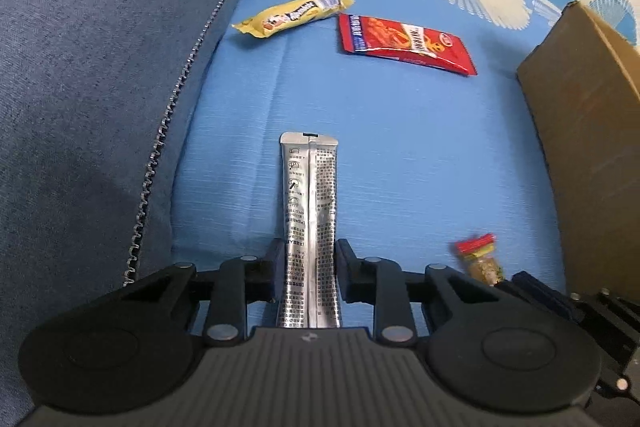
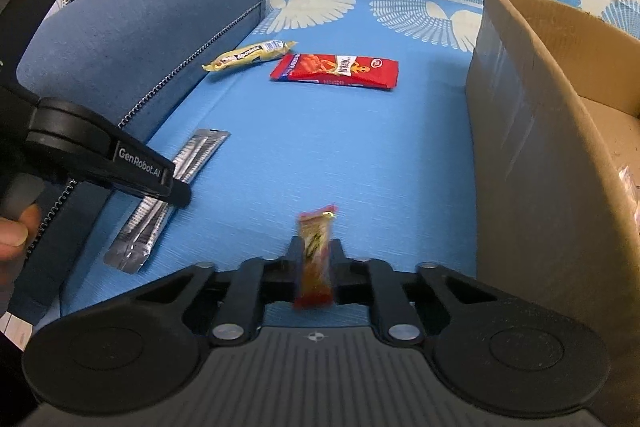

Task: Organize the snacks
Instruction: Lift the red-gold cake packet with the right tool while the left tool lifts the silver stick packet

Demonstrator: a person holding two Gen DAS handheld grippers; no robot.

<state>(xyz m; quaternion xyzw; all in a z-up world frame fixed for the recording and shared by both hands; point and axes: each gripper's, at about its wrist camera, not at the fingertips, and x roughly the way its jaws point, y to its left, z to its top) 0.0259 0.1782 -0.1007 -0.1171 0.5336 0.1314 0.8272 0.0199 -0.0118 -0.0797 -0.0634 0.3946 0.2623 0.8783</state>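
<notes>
Four snacks show on the blue sofa seat (image 1: 400, 147), and we hold one in each claw. Our left claw (image 1: 308, 263) points steeply down at the seat near the padded armrest (image 1: 100, 67), its jaws narrowed against the two long edges of the silver stick sachet (image 1: 309, 211); the sachet lies flat on the cushion, its free end reaching toward the sofa back. From the right wrist view, the left claw's black body comes in from the left edge over that sachet (image 2: 160, 203), with a thumb (image 2: 12, 235) of the hand holding it just visible.

Our right claw (image 2: 314, 267) tilts down less sharply and is clamped tight on a small red-topped snack packet (image 2: 314, 259), which stands upright between the jaws close to the seat's front edge; the packet is blurred. The cardboard box (image 2: 520, 147) stands just to its right, open on top.

Near the back of the seat, the yellow bar wrapper (image 1: 292, 15) lies beside the armrest, and the red snack pouch (image 1: 404, 43) lies flat just beside it, toward the box.
</notes>
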